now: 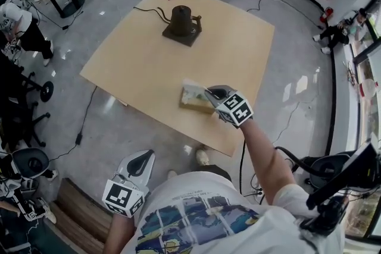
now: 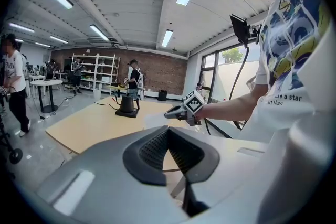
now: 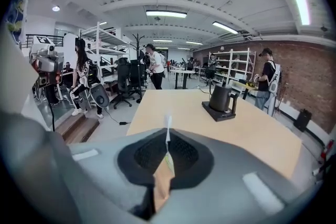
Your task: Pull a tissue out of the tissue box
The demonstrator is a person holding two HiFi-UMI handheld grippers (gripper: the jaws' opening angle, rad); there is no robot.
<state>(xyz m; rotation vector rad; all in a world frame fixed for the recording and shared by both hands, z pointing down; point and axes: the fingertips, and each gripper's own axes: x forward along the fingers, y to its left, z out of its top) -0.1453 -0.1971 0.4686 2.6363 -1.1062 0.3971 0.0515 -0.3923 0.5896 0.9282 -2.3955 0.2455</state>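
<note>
Between the jaws of my right gripper [image 3: 167, 134] sits a thin white fold of the tissue [image 3: 167, 124], pinched tight. Just beneath them the tan tissue box [image 1: 191, 106] lies near the close edge of the desk [image 1: 137, 62]. From the head view the tissue rises from the box top to the jaw tips, so I judge it partly out, not free. The pull should go best straight up from the slot, smooth and unhurried, with the pinch firm. A sideways yank could tear the sheet or drag the light box along. My left gripper [image 2: 168, 136] has its jaws clenched on nothing, low and well off the desk, so nothing steadies the box. The kettle [image 1: 182, 19] stands far beyond.
</note>
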